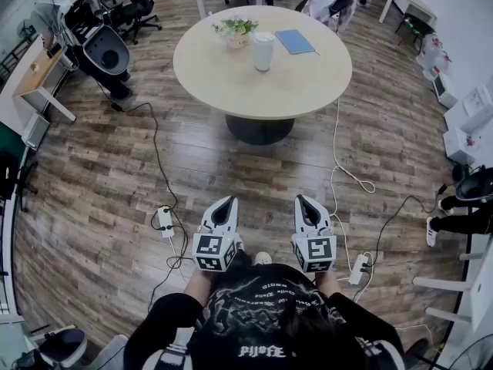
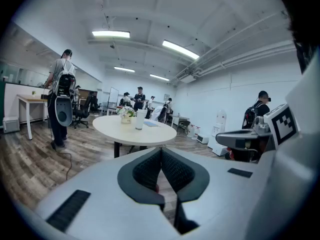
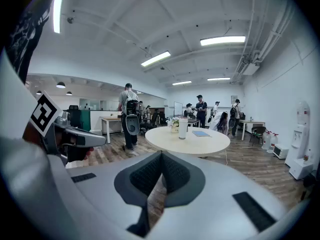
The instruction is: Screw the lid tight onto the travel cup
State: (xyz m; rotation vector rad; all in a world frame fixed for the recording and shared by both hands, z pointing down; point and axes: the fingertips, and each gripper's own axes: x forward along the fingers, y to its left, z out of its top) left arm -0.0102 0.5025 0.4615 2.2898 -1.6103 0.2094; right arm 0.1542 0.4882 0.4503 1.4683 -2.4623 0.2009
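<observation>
Travel cup well beyond left claw

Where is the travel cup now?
In the head view, the cup stands far across the round table, between the flowers and the blue folder.

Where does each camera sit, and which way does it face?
Head view: on the person's head, steeply down; left gripper, right gripper, shoulders, round table ahead.
Left gripper view: on that gripper, along its shut jaws toward the table.
Right gripper view: likewise on its gripper; left gripper at left edge.
Shared: table and white cup.
</observation>
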